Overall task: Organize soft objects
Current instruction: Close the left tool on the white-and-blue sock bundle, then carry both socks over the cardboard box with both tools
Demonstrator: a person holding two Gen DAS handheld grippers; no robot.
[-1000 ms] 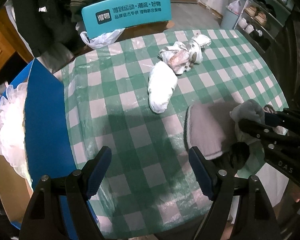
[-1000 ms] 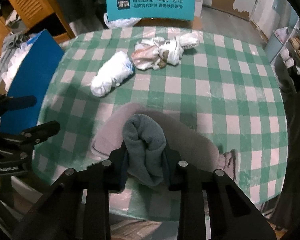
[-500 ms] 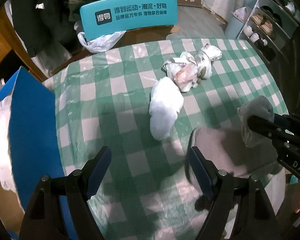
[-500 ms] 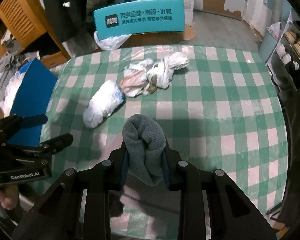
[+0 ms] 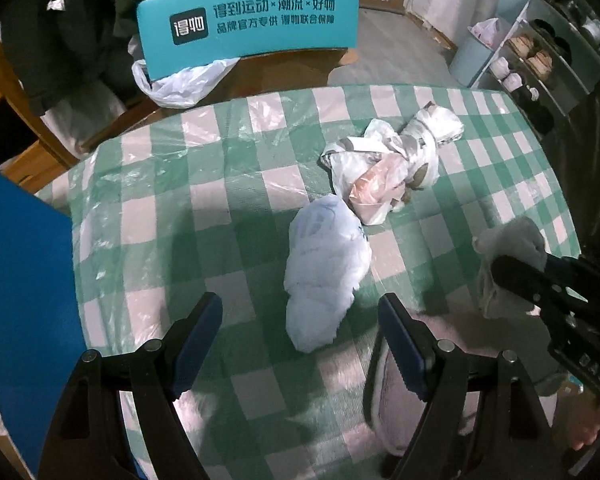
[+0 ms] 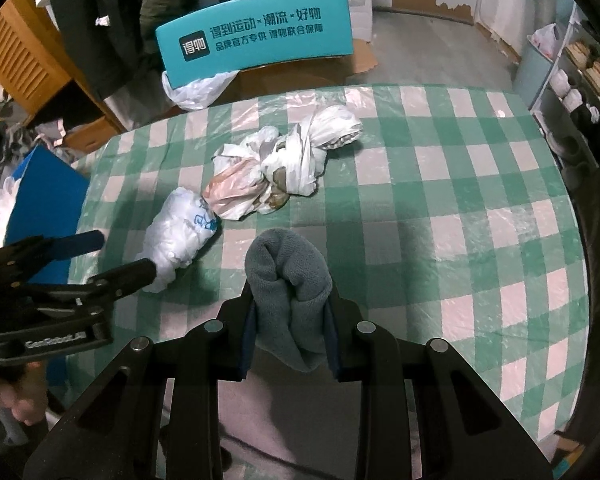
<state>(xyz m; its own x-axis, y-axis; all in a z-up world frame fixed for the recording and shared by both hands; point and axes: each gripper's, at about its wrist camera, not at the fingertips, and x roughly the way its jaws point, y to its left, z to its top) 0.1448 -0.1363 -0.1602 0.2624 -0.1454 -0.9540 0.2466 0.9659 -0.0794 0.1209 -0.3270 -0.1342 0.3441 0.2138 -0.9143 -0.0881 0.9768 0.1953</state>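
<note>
My right gripper is shut on a folded grey fleece cloth, held above the green-checked table; the same cloth shows at the right in the left wrist view. My left gripper is open and empty, its blue pads either side of a white rolled plastic bag lying just beyond them. That bag lies left of the cloth. A knotted bundle of white and pink bags sits farther back. A pale pink-grey cloth lies at the near table edge.
A blue box with white frilly material stands at the table's left edge. A teal chair back with a loose plastic bag is behind the table. Shelves with shoes stand at the right.
Both grippers have moved toward the far side of the table. The grey cloth has risen off the pink-grey cloth, and the white bag now lies between the left pads' line.
</note>
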